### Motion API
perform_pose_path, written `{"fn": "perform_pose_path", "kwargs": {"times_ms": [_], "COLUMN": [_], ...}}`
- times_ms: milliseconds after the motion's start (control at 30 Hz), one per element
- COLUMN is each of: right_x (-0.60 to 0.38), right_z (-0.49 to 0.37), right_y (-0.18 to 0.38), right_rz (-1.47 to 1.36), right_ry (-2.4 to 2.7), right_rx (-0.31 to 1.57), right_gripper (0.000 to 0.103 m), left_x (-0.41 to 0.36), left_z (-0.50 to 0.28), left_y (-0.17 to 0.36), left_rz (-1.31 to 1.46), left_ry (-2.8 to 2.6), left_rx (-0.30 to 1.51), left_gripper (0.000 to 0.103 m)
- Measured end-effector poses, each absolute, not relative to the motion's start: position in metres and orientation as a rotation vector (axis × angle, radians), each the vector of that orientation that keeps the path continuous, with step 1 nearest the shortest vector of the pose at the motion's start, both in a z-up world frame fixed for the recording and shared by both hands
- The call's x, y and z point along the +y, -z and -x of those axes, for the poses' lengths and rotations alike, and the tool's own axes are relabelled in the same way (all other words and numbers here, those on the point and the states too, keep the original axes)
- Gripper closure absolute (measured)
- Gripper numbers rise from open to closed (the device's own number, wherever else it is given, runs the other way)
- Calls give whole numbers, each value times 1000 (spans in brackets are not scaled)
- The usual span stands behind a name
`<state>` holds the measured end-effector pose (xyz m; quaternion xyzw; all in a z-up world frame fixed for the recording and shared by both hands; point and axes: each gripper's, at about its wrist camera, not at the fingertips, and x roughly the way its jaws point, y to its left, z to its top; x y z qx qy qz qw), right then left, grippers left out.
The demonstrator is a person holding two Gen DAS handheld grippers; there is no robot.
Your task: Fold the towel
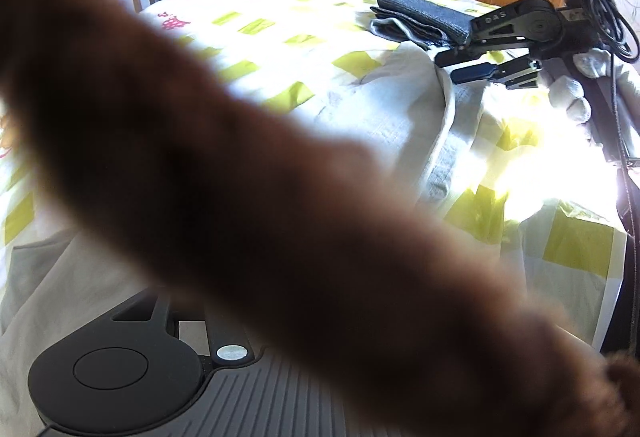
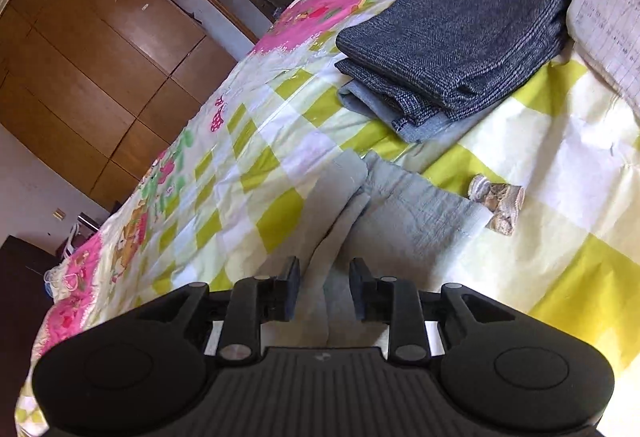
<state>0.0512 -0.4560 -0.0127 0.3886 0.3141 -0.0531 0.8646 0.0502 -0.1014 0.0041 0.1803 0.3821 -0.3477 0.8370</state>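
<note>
Over a checked bedspread (image 2: 540,141), the right gripper (image 2: 325,289) hangs with jaws partly apart astride a rumpled pale-grey towel (image 2: 416,209), apparently seeking an edge to fold, while a blurred brown shape hides the left gripper's fingers, its state unreadable.

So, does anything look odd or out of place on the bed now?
Yes. A blurred brown mass lies close across the left wrist view and hides the left gripper's fingers. The pale towel lies bunched and creased, not flat. The dark folded cloths look tidy.
</note>
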Motion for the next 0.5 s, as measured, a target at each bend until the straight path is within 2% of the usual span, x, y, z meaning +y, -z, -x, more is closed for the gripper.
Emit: {"fn": "perform_pose_path", "kwargs": {"times_ms": [67, 167, 367, 500], "right_x": [-457, -458, -459, -464], "right_z": [-63, -72, -62, -35], "right_y": [20, 23, -3, -10], "right_rz": [-823, -826, -793, -780], "right_ry": [136, 150, 84, 134], "right_rx": [690, 710, 643, 586], "right_gripper": [61, 79, 79, 84], "left_x": [-109, -117, -124, -127], "left_z": [-53, -54, -58, -58], "left_y": [-4, -5, -6, -3], "left_rz": [-383, -389, -393, -389], "left_ry": [744, 759, 782, 789], "left_rx": [805, 792, 780, 777], "left_gripper": [51, 51, 49, 49]}}
